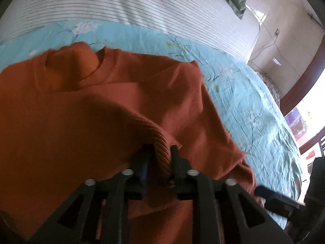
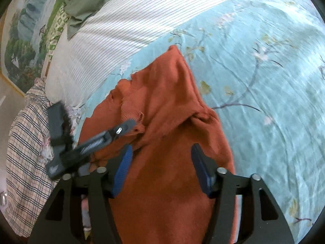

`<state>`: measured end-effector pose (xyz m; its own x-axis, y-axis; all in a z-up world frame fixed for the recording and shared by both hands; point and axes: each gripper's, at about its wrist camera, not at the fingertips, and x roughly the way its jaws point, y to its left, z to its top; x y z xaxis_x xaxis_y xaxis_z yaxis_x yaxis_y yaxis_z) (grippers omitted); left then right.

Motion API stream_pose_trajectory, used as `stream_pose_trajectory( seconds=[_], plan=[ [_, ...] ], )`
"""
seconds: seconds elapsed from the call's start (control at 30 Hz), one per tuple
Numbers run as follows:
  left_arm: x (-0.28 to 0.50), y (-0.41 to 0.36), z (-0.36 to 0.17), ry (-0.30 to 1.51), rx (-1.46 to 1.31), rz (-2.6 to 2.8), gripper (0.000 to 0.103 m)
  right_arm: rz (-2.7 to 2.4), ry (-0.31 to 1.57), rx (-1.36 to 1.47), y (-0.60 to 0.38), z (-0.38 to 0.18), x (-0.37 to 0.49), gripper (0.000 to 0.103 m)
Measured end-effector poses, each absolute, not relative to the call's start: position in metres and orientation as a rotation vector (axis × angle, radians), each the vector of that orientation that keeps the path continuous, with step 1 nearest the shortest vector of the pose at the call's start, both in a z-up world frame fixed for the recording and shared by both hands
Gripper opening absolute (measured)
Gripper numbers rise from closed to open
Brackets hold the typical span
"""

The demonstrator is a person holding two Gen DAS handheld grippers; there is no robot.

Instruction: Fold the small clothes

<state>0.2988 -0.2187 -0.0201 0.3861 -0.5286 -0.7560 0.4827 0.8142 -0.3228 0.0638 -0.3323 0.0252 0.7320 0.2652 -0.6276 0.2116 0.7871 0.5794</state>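
An orange knit sweater (image 1: 101,101) lies spread on the teal floral bedsheet (image 1: 243,93), its neckline toward the far side. In the left wrist view my left gripper (image 1: 160,152) has the sweater's ribbed edge (image 1: 162,142) folded up between its fingers; the jaws stand apart and the fabric sits loosely in the gap. The right wrist view shows the sweater (image 2: 172,101) bunched into a peak. Above its near part my right gripper (image 2: 162,162) is open, with nothing between its blue pads (image 2: 124,168). The left gripper (image 2: 130,125) reaches in from the left onto the cloth.
A white striped duvet (image 2: 121,30) borders the sheet (image 2: 264,81) on the far side, with a green pillow (image 2: 85,0) behind it. A plaid cloth (image 2: 24,142) lies at the left. The bed's right edge meets a wall and a bright window (image 1: 304,122).
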Motion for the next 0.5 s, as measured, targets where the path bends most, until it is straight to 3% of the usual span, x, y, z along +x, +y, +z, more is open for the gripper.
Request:
stream_pose_trajectory(
  seconds=[0.07,0.1,0.5],
  plan=[
    [0.288,-0.201,-0.015,0.961,-0.052,-0.627,0.057,0.049,0.775,0.668,-0.326,0.026,0.076,0.066],
    [0.281,-0.19,-0.011,0.943,-0.055,-0.616,0.059,0.059,0.778,0.661,-0.323,0.026,0.083,0.066],
    [0.247,0.009,-0.008,0.857,-0.032,-0.167,0.06,0.059,0.885,0.514,-0.303,0.009,0.167,0.068]
  ],
)
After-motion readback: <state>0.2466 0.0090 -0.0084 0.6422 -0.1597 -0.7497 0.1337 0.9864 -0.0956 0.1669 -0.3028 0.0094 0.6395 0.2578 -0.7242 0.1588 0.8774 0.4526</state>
